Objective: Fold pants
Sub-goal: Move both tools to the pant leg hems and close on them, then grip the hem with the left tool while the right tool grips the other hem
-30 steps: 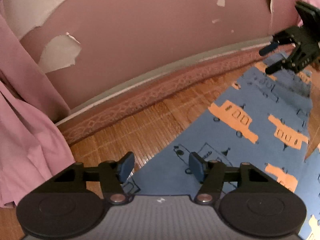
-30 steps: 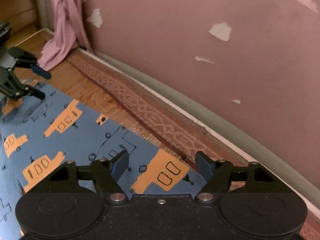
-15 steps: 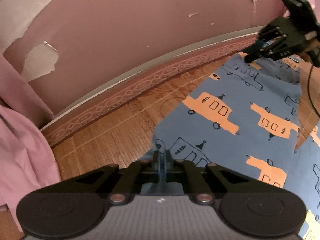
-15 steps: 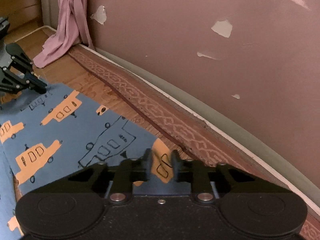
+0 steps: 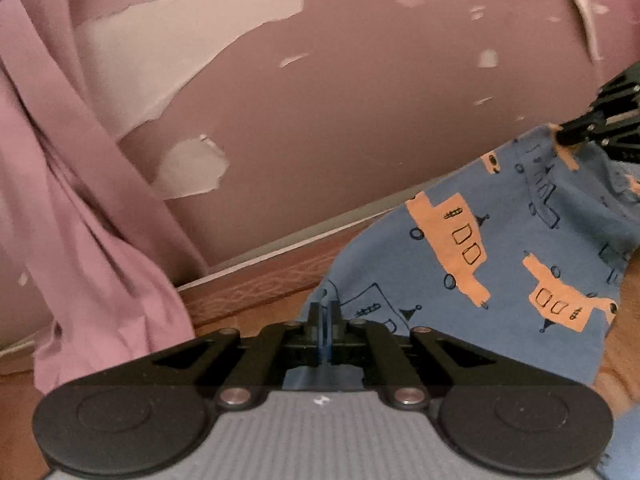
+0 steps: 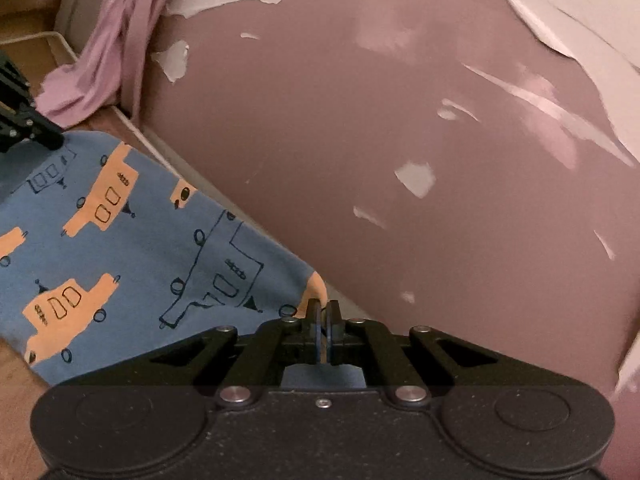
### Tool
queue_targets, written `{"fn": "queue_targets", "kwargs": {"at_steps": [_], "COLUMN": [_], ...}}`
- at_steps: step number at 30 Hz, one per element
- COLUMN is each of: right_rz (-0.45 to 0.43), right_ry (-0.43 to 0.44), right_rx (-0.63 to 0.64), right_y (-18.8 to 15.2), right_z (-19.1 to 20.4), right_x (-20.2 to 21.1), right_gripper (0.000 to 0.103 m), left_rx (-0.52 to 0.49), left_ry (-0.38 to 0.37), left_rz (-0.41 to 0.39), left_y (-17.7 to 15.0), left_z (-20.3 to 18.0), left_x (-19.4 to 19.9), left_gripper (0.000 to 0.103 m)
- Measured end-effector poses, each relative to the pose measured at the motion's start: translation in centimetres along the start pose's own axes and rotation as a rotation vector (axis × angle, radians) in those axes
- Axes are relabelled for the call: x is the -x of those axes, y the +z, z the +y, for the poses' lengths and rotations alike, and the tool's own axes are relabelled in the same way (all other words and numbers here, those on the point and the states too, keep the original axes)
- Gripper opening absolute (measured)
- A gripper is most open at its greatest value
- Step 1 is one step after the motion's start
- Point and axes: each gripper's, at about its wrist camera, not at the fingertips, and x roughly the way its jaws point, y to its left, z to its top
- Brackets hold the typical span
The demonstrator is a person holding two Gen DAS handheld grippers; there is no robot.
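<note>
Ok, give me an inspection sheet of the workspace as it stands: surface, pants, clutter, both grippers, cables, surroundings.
Surface: brown wooden floor, bare strip showing beside the fabric.
Job's things: blue cotton pants with orange car print, one edge lifted off the floor and stretched between both grippers.
Clutter: nothing seen.
Grippers: left gripper shut on the pants edge; right gripper shut on the opposite corner of that edge.
Cables: nothing seen.
Surroundings: mauve painted wall with peeling patches; pale baseboard along its foot; pink hanging curtain reaching the floor on the left.
</note>
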Motion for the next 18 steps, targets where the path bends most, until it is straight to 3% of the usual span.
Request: {"fn": "queue_targets", "kwargs": {"at_steps": [5, 8, 10, 12, 13, 15, 18], "right_rz": [0.063, 0.101, 0.123, 0.131, 0.121, 0.082, -0.002], "right_ry": [-0.037, -0.067, -0.085, -0.081, -0.073, -0.034, 0.110], "right_rx": [0.042, 0.083, 0.087, 0.085, 0.092, 0.107, 0.093], "right_y": [1.2, 1.1, 1.3, 1.5, 1.6, 2.1, 3.5], "right_z": [1.4, 2.0, 2.1, 2.1, 2.2, 2.4, 2.7], "right_x": [-4.2, -5.6, -6.3, -6.5, -6.2, -5.0, -3.4], "right_gripper": [0.001, 0.001, 0.004, 0.022, 0.028, 0.053, 0.080], "left_rx": [0.045, 0.027, 0.020, 0.055, 0.080, 0.120, 0.154], "left_ry": [-0.005, 0.028, 0.042, -0.005, -0.031, -0.098, -0.209], "left_rz": [0.025, -0.003, -0.013, -0.054, -0.082, -0.124, -0.123], "left_y": [-0.5, -1.2, -1.5, -2.0, -2.5, -3.5, -4.9], "left_z": [0.9, 1.7, 2.5, 4.2, 5.1, 7.3, 10.5], "left_x": [-2.4, -2.8, -2.6, -1.6, -0.9, 0.6, 1.7], "left_gripper": [0.005, 0.016, 0.035, 0.066, 0.071, 0.085, 0.089]}}
